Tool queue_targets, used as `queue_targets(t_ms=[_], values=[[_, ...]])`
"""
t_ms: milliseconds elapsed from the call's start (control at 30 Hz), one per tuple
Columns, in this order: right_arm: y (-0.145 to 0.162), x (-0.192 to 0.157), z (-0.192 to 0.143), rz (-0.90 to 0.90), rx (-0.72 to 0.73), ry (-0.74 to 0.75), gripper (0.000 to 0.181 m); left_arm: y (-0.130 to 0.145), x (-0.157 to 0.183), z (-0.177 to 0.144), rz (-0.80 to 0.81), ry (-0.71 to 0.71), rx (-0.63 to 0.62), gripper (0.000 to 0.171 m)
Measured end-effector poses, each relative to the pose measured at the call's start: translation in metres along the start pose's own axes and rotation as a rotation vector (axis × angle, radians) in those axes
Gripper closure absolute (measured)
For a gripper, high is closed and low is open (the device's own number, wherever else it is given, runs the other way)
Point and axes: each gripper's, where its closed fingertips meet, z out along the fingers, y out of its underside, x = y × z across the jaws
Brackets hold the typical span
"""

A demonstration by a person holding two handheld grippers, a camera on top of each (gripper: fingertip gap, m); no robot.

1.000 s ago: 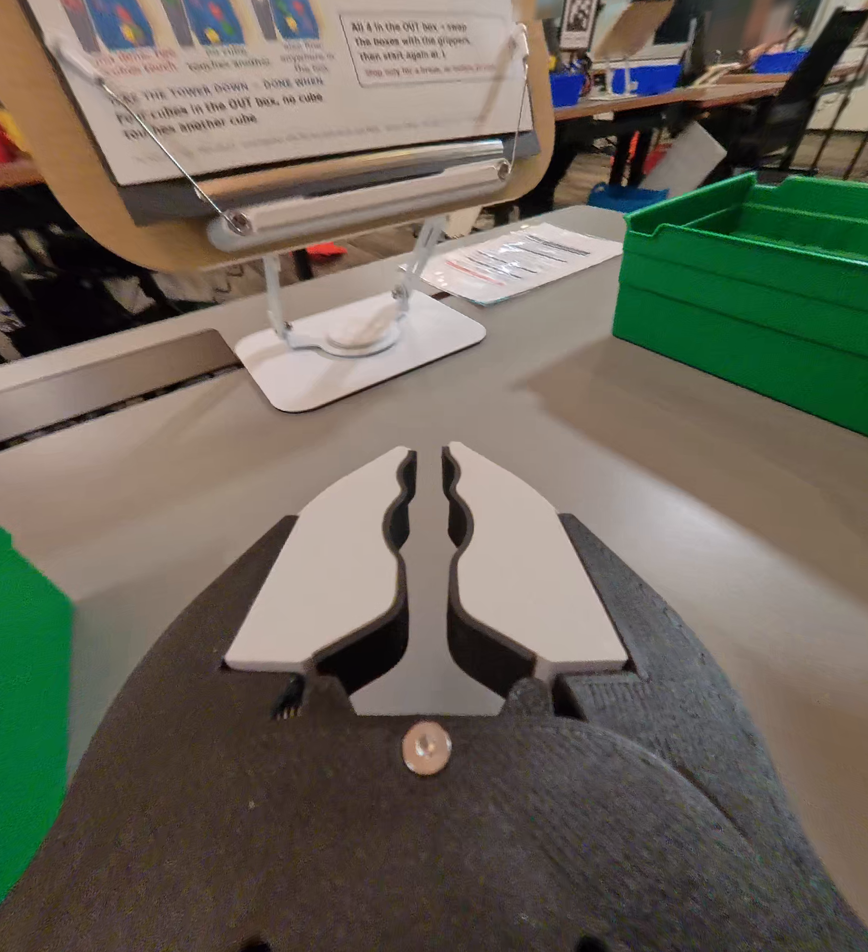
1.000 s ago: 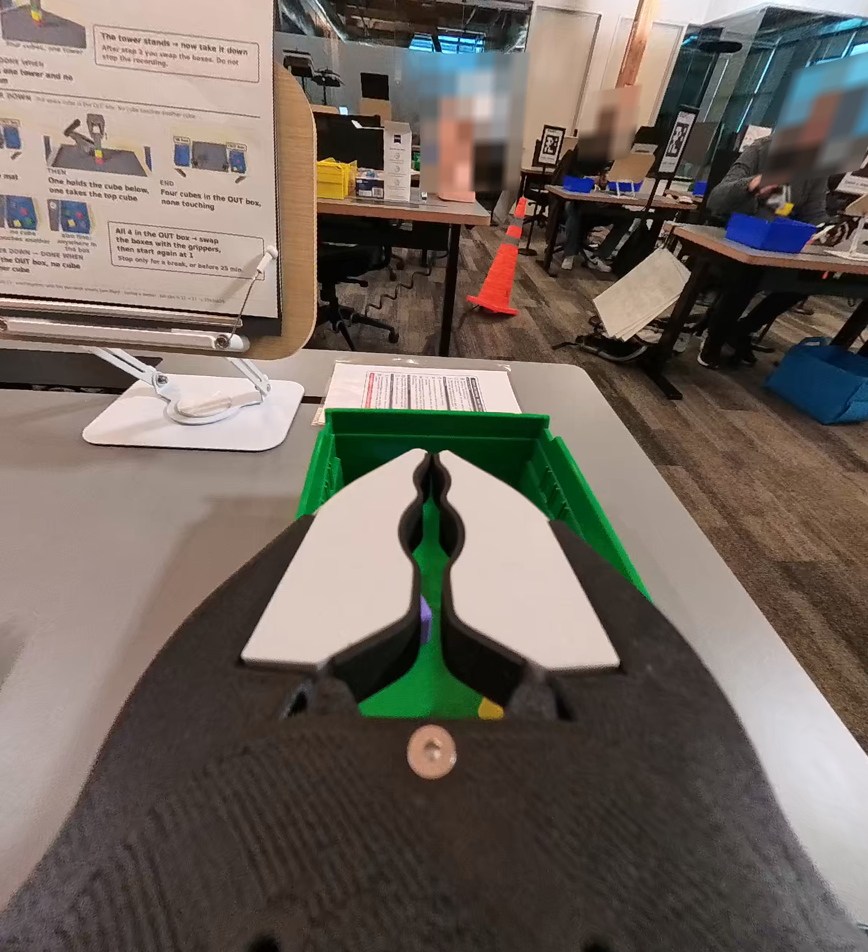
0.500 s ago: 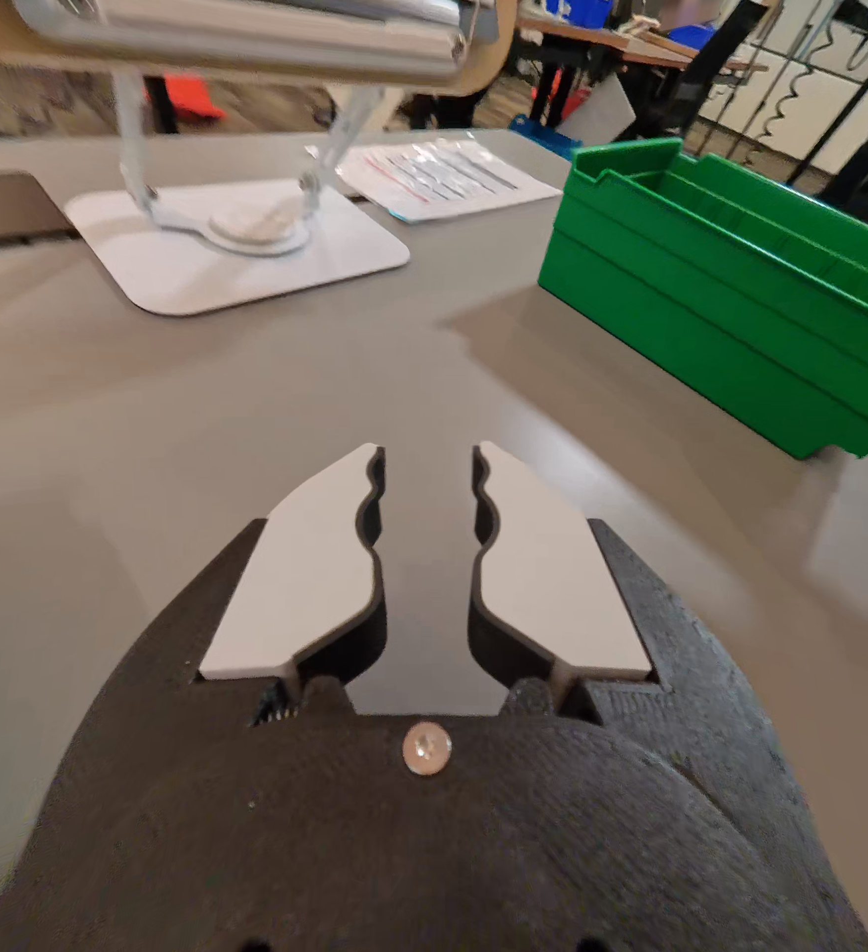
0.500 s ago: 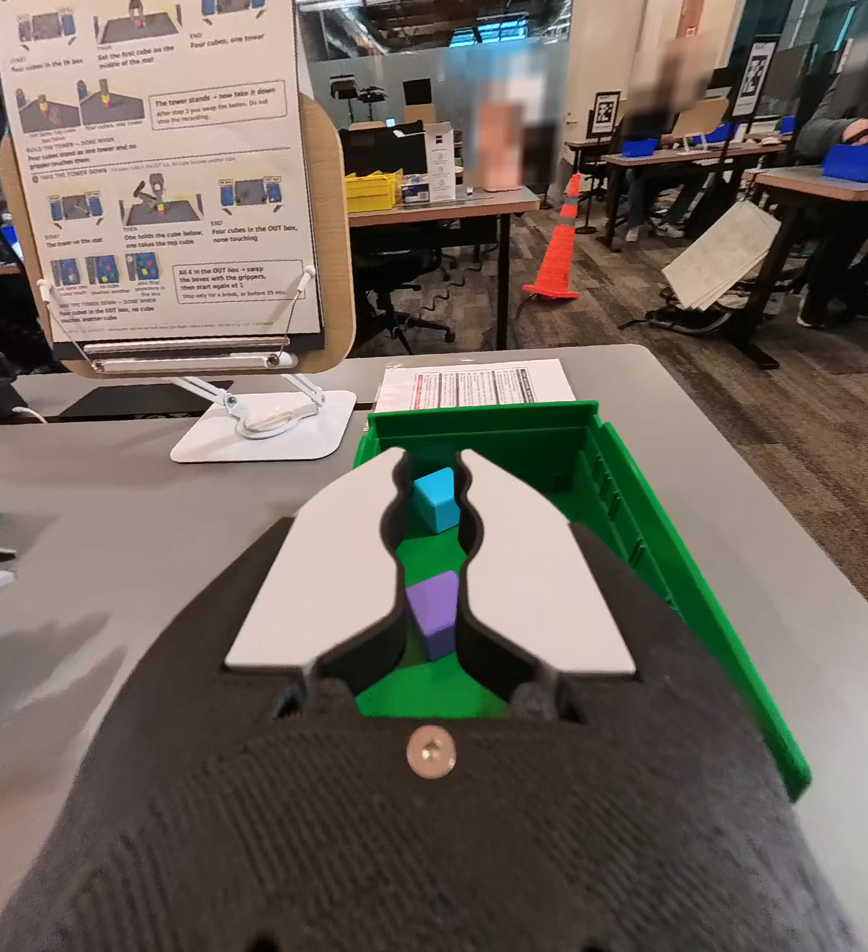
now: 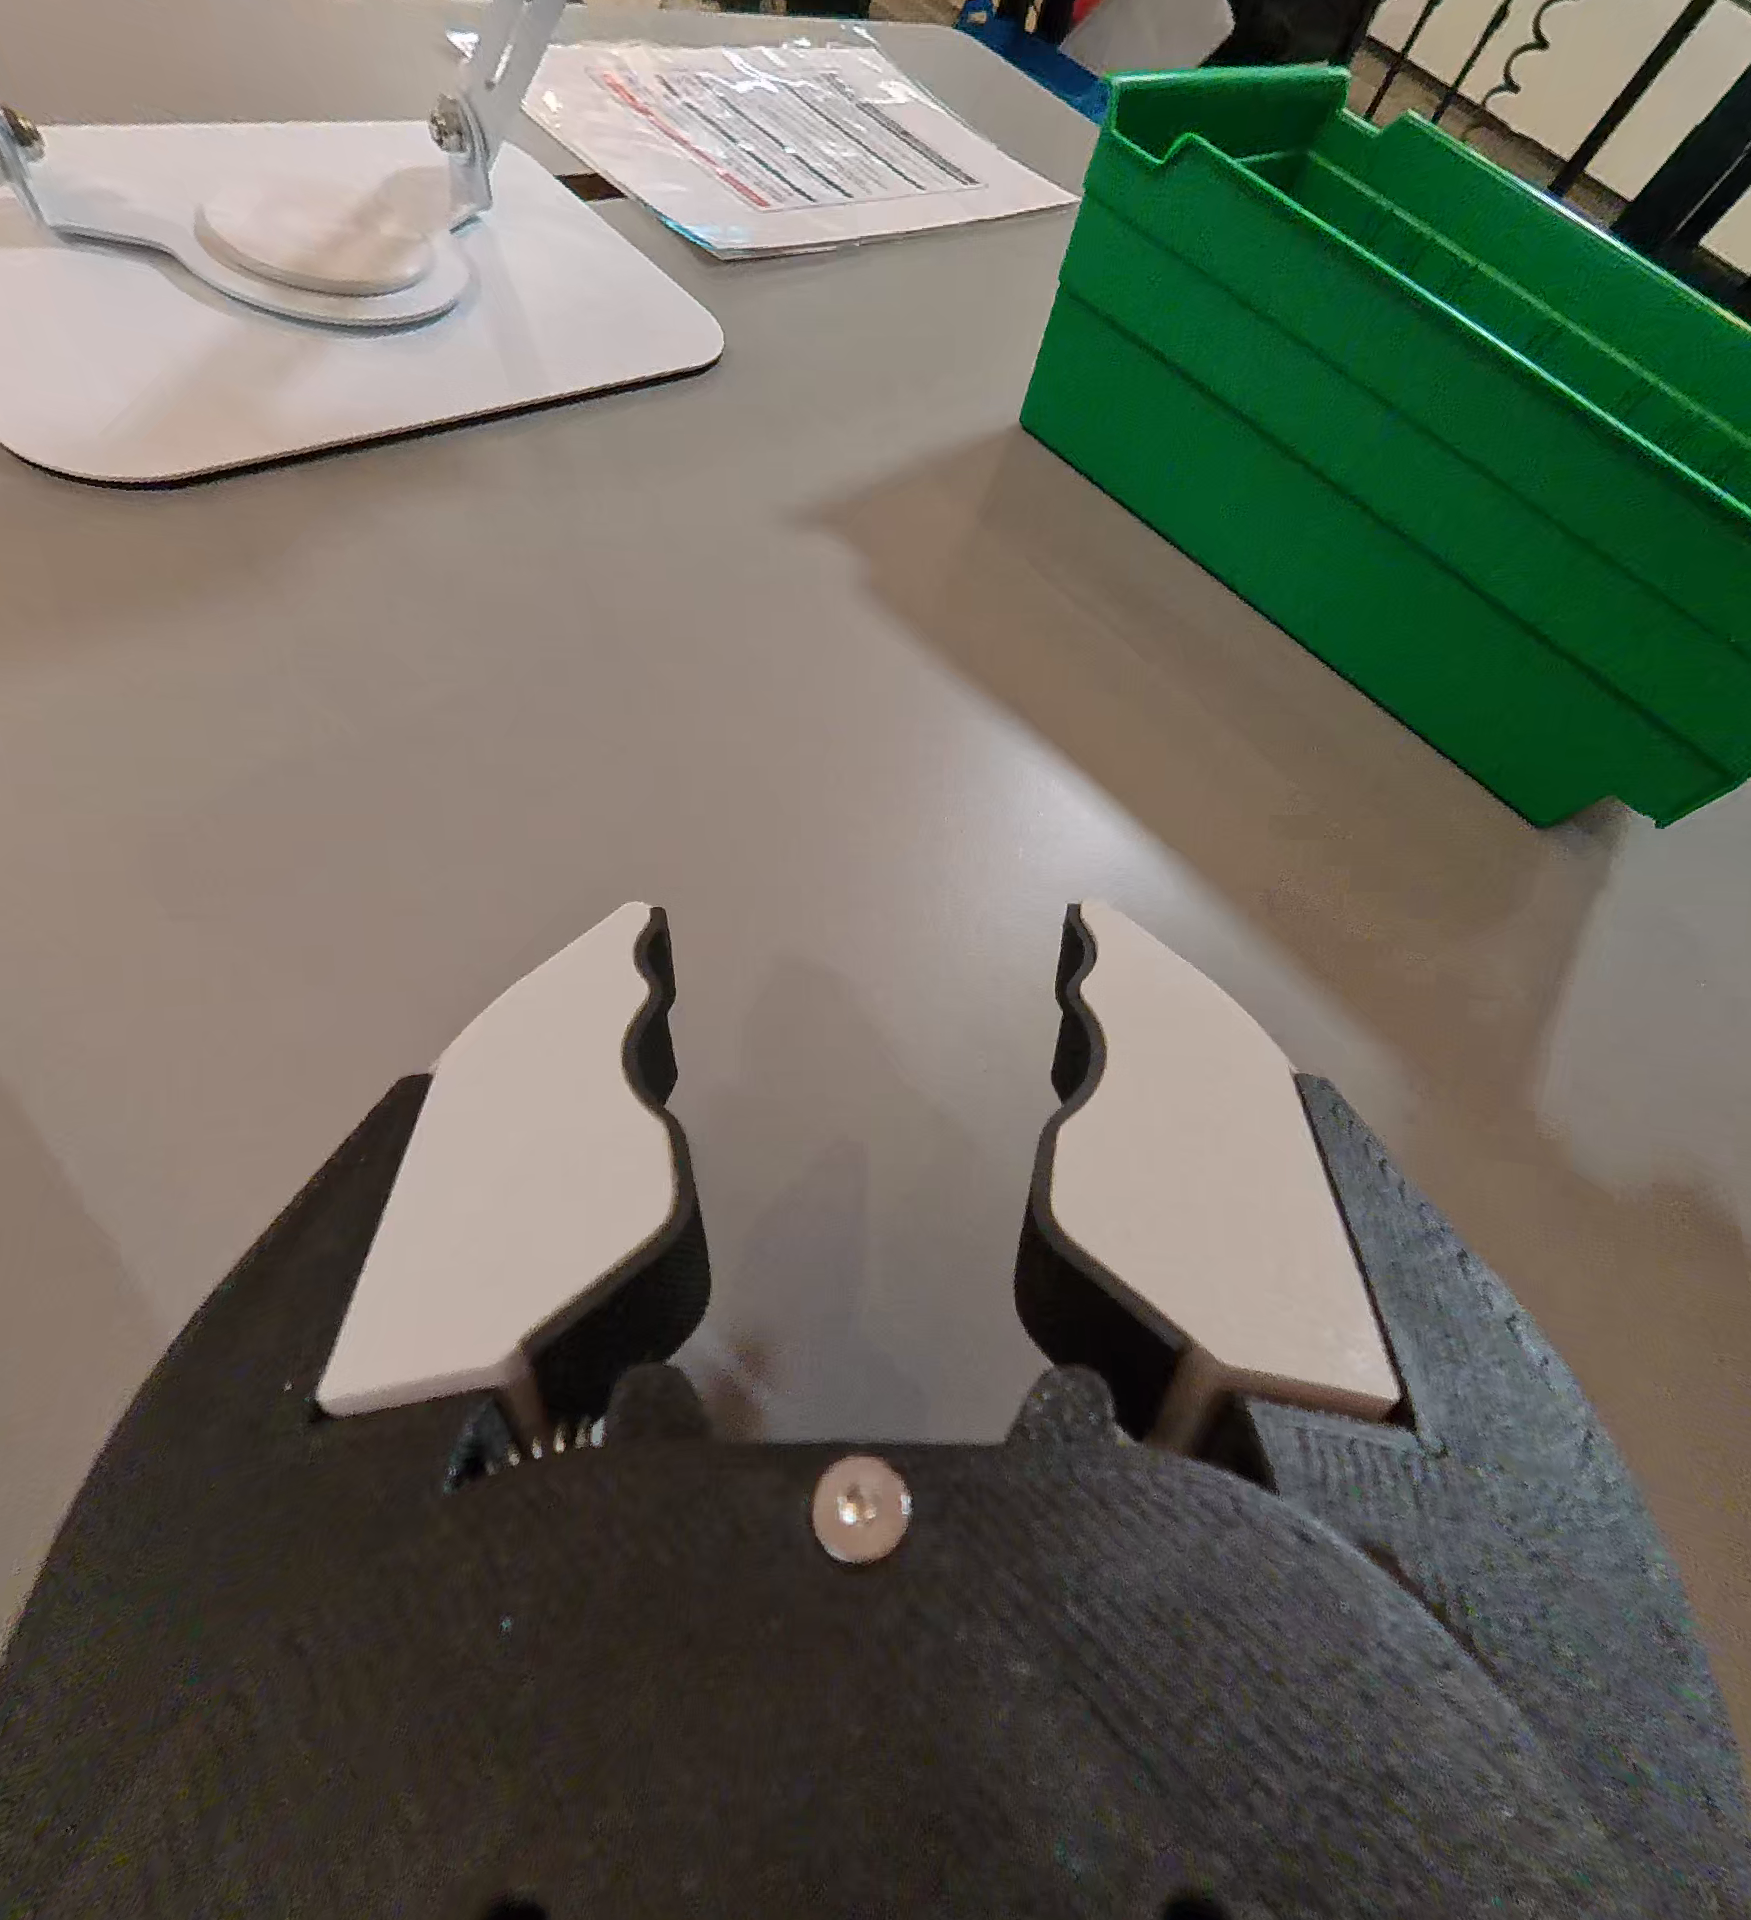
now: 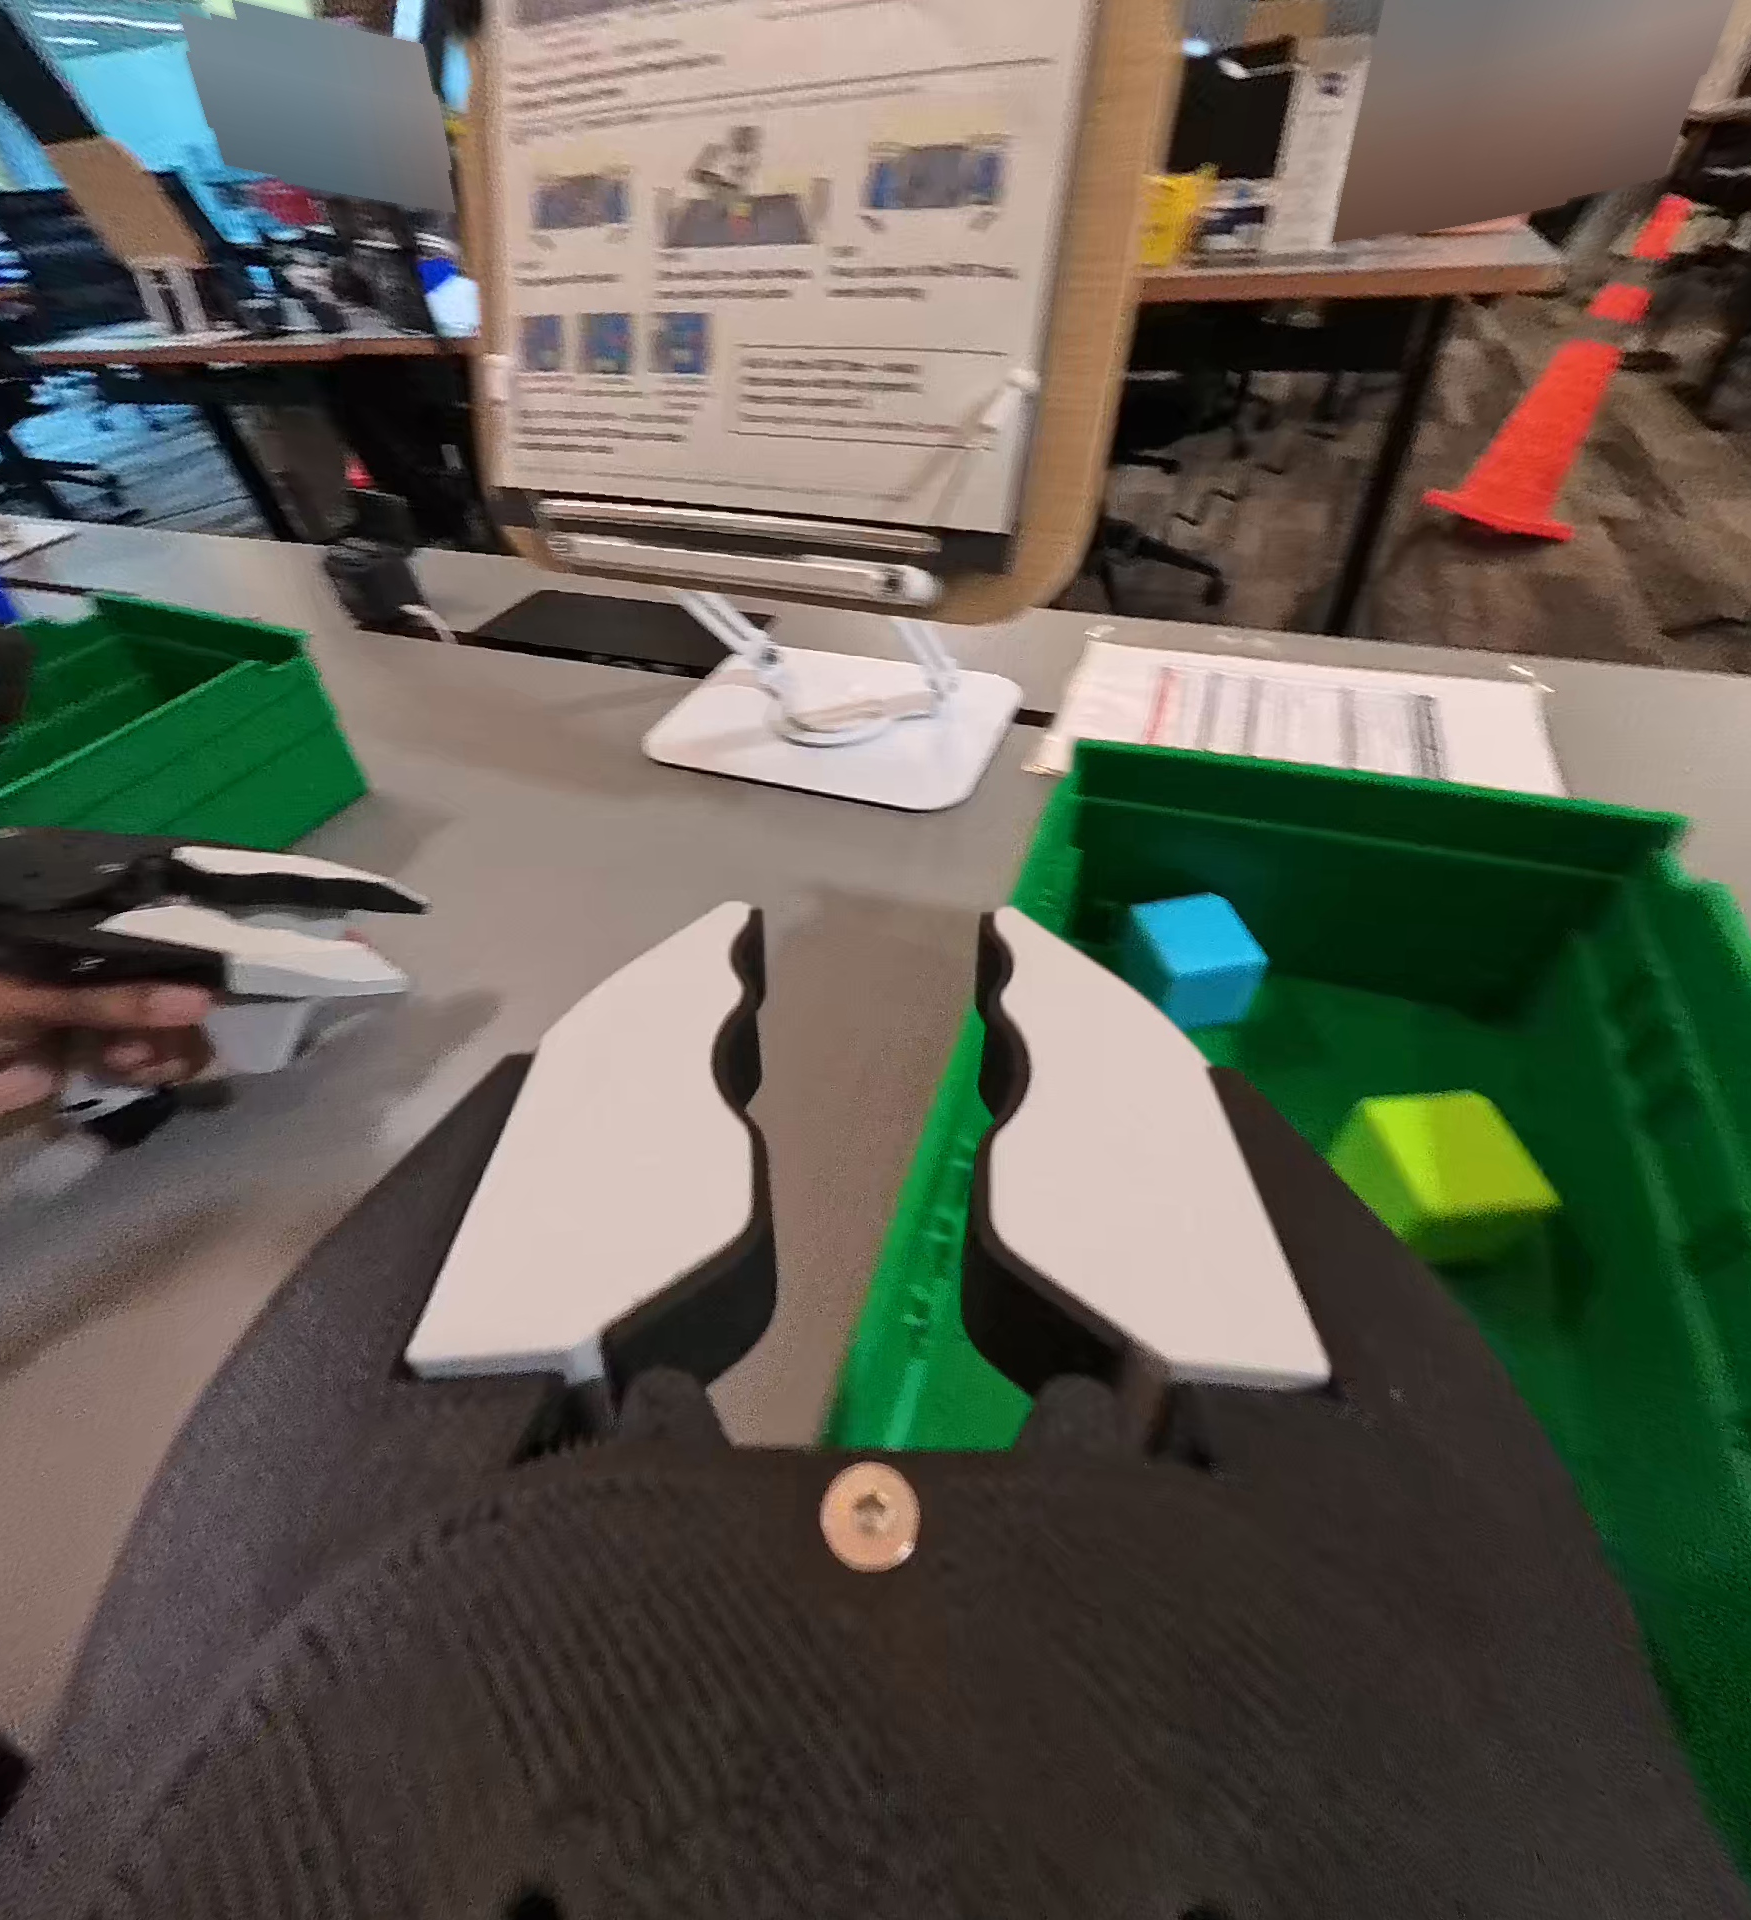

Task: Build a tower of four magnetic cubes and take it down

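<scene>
My right gripper [image 6: 871,920] is open and empty. It hangs over the left wall of a green bin [image 6: 912,1299], with bare table showing between its jaws. A light blue cube [image 6: 1198,956] and a lime green cube [image 6: 1442,1174] lie inside that bin, to the right of my fingers. My left gripper [image 5: 860,914] is open wide and empty, low over the bare grey table [image 5: 538,675]. It also shows at the left of the right wrist view [image 6: 412,940], held in a hand. The same bin [image 5: 1370,468] stands to its front right.
A second green bin [image 6: 175,717] stands at the far left. A white stand base [image 5: 279,291] carries a board with an instruction sheet [image 6: 767,260] at the back middle. A printed sheet in plastic [image 5: 798,135] lies behind the right bin. An orange cone [image 6: 1536,436] stands on the floor beyond. Measured from the fingertips, the lime green cube [image 6: 1442,1174] is 20 centimeters or so from the right gripper and 35 centimeters from the left.
Both grippers have opened from nearly shut. The left one has tilted down toward the table. The right one has moved left from over the bin's middle to its left wall.
</scene>
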Motion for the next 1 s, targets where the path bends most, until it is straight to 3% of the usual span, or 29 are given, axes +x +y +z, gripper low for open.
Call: queue_targets(t_ms=[133, 233, 367, 533, 633, 833, 1000], values=[[0.01, -0.072, 0.018, -0.006, -0.012, -0.18, 0.135, 0.0, -0.001, 0.0, 0.003, -0.006, 0.002, 0.099], [0.041, -0.12, 0.034, 0.007, -0.098, -0.299, 0.128, 0.003, 0.0, 0.001, 0.006, -0.007, -0.011, 0.098], [0.091, -0.155, 0.05, -0.012, -0.249, -0.362, 0.118, 0.004, 0.001, 0.002, 0.017, -0.014, -0.018, 0.096], [0.136, -0.144, 0.063, -0.111, -0.396, -0.289, 0.12, 0.004, 0.013, 0.004, -0.005, 0.051, -0.019, 0.078], [0.137, -0.134, 0.066, -0.065, -0.39, -0.269, 0.127, 0.007, 0.025, 0.006, -0.046, 0.114, -0.037, 0.078], [0.144, -0.127, 0.067, -0.013, -0.423, -0.271, 0.125, 0.015, 0.024, 0.01, -0.039, 0.094, -0.085, 0.077], [0.146, -0.138, 0.066, -0.015, -0.432, -0.315, 0.13, 0.014, 0.023, 0.011, -0.058, 0.092, -0.082, 0.077]])
